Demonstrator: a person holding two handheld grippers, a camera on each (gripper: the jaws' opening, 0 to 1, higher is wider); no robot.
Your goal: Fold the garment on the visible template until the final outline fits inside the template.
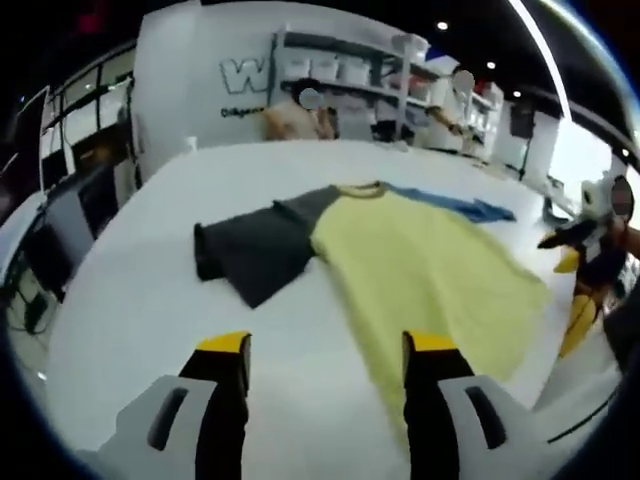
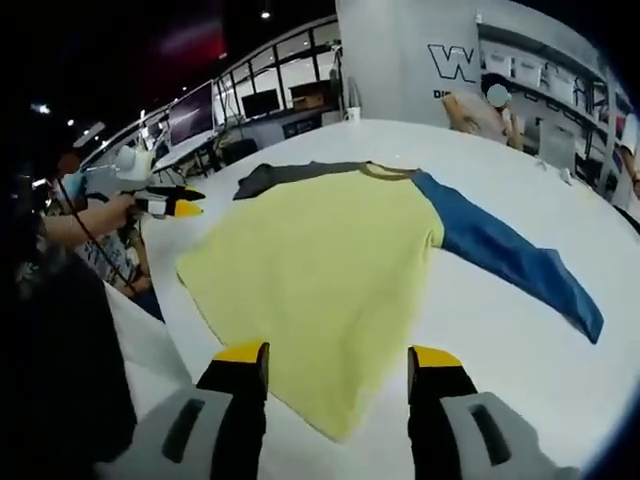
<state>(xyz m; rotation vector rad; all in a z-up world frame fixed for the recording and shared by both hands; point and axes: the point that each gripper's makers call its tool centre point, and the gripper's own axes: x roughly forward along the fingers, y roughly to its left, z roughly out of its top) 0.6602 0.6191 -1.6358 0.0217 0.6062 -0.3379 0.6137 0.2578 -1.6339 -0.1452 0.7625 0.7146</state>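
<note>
Grippers (image 1: 325, 345) (image 2: 338, 355) wide apart, empty, above garment (image 2: 320, 255)

Both views face the shirt (image 1: 400, 250) from opposite table (image 2: 500, 340) sides.

We see a yellow garment (image 2: 320, 260) with one grey sleeve (image 1: 255, 250), one blue sleeve (image 2: 510, 262), on a white table (image 1: 150, 310).

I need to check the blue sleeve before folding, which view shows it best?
The right gripper view: the blue sleeve lies fully spread across the white table. The left gripper view shows it only as a thin far strip behind the yellow body.
</note>
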